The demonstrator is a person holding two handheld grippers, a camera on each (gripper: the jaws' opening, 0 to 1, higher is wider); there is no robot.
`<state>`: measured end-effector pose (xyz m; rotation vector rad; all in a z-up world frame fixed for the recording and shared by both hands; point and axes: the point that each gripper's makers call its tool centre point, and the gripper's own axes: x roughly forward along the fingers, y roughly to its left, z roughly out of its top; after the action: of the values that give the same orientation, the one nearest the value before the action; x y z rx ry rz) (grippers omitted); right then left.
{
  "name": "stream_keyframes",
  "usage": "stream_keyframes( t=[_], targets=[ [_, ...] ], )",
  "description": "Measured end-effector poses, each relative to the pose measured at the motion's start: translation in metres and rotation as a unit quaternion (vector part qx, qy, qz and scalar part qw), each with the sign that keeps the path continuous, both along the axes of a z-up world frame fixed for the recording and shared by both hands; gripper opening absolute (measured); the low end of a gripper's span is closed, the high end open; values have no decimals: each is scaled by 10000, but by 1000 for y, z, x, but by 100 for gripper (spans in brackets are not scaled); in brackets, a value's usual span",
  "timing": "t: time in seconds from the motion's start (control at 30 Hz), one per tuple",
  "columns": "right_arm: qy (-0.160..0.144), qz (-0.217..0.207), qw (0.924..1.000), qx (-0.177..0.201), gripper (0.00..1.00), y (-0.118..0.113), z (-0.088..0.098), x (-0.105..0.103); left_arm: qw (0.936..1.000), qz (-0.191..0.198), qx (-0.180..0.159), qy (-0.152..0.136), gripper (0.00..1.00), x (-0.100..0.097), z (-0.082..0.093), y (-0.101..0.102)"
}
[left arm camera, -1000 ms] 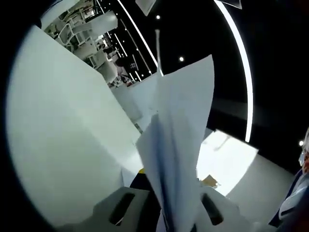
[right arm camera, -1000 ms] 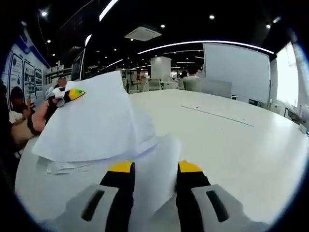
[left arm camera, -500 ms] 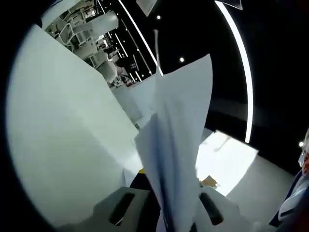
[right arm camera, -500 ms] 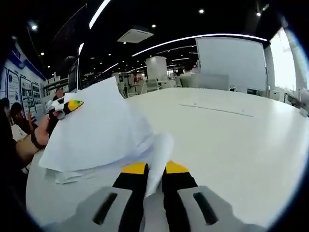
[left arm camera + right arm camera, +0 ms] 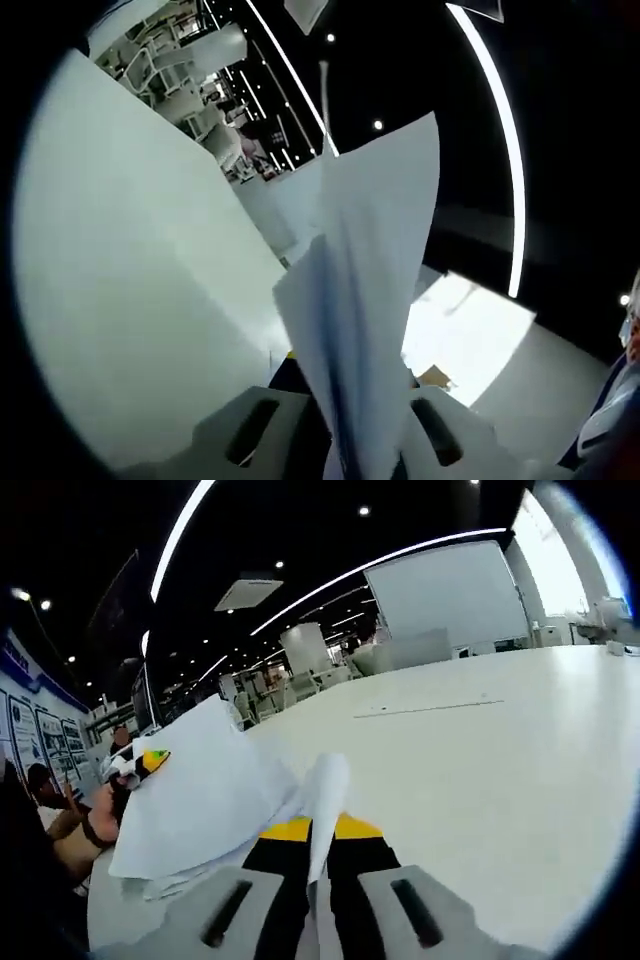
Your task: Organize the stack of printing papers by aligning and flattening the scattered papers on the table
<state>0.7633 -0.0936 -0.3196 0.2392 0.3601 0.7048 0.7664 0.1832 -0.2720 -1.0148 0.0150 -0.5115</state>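
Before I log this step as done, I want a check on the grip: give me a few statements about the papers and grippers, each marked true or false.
1. The right gripper has its jaws shut on a sheet edge of the papers. True.
2. The left gripper is open with nothing between its jaws. False: it is shut on the papers, which rise up between them.
3. The papers lie flat and squared on the table. False: one side is lifted, and the sheets are fanned.
4. In the right gripper view, the left gripper holds the far corner of the papers. True.
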Motion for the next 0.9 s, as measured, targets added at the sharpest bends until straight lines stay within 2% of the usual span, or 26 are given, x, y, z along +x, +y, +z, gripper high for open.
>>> stream_keyframes(
  t=[0.2,0.43,0.7,0.9],
  targets=[
    [19,-110,9998,174,0,-4,4,3,10000,11,17,-2,6,0,0,-1],
    [-111,-374,9986,354,0,-11,13,6,10000,12,11,6,6,0,-1,1],
    [-283,-651,9951,695,0,-38,24,29,10000,8,-2,4,6,0,-1,1],
    [-425,-771,9925,846,0,-49,31,35,10000,7,-9,3,6,0,-1,1]
  ],
)
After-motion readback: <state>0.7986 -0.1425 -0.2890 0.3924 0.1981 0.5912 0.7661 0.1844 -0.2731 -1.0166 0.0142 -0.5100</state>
